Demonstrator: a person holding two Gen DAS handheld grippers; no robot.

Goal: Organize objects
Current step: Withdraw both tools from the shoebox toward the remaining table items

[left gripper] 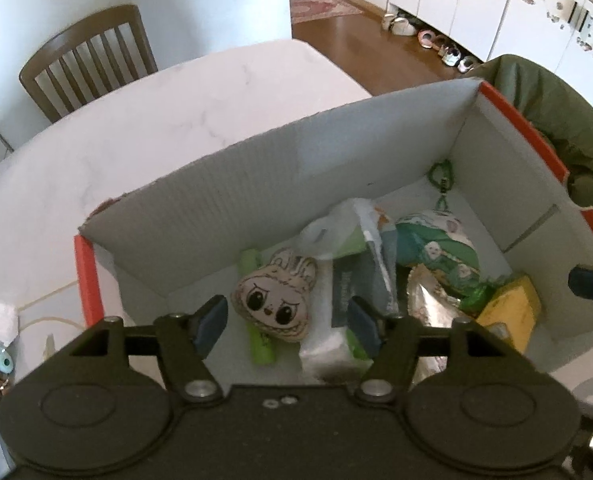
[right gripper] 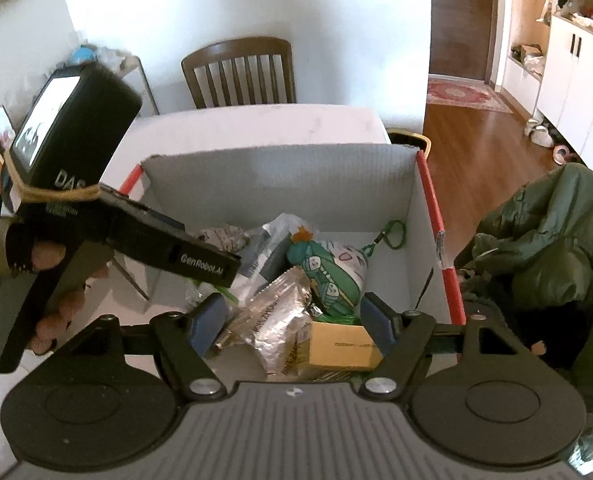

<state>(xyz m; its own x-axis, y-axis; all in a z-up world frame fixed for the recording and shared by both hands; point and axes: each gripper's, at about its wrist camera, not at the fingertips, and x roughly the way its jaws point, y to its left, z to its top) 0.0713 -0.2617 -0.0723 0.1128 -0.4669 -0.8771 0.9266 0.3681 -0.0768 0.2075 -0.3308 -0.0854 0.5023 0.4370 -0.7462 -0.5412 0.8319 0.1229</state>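
Over the corrugated cardboard box point(left gripper: 256, 176), both the left gripper point(left gripper: 286, 320) and right gripper point(right gripper: 292, 324) hang spread and empty above a flat rabbit-faced plush point(left gripper: 276, 300) and crinkled foil packet point(right gripper: 280, 328).

A box point(left gripper: 256, 184) stands on the table point(left gripper: 136, 128), at its right edge. A chair point(left gripper: 88, 60) stands behind the table's far edge, and a jacket point(right gripper: 544, 240) lies just beyond the box's right wall. Inside the box, a plush face point(left gripper: 274, 300) lies near the left wall on a tube point(left gripper: 262, 350). A tissue pack point(left gripper: 332, 354) lies to its right. A pouch point(left gripper: 440, 248) lies toward the far right corner, a foil packet point(right gripper: 280, 320) before it, and a carton point(left gripper: 510, 308) by the right wall.
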